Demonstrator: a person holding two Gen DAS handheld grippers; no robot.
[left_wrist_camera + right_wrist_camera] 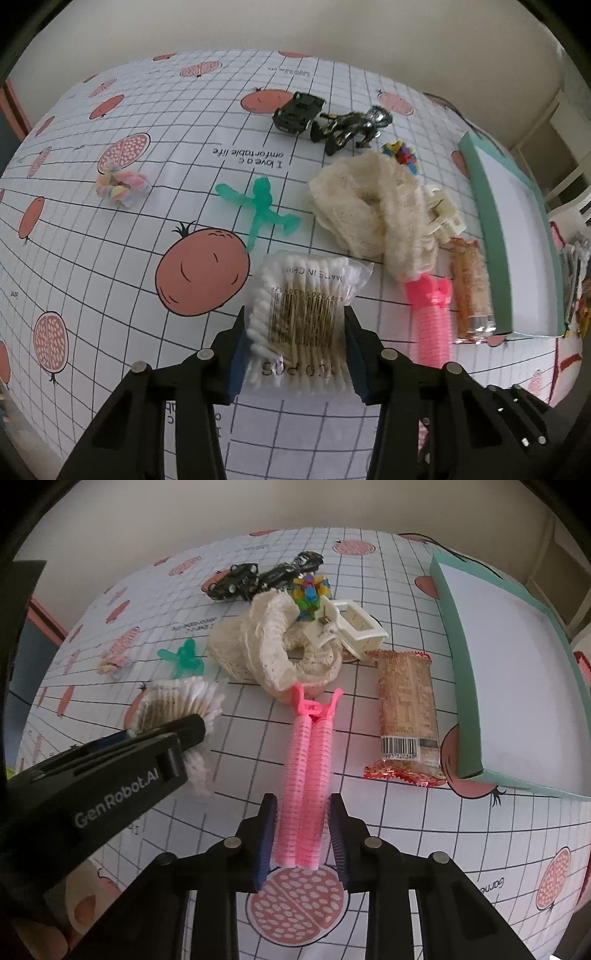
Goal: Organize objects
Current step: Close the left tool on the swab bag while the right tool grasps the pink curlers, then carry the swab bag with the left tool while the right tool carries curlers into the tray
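Observation:
My left gripper (295, 314) is shut on a clear bag of cotton swabs (306, 291), with one pad pressed to each side of the bag. The right wrist view shows the same bag (177, 701) at the tip of the left gripper (192, 727). My right gripper (303, 799) is shut on the near end of a pink hair roller clip (306, 760), which points away along the patterned tablecloth. The roller (432, 321) also shows in the left wrist view. A shallow teal box (452, 627) with a white bottom sits to the right.
Beyond the grippers lie a cream lace scrunchie (273, 653), a white claw clip (351, 624), a wrapped snack bar (406, 709), a green stretchy figure (262, 206), a pastel twisted tie (120, 184), a black toy car (299, 110), a chrome toy motorcycle (351, 127) and a small colourful toy (310, 589).

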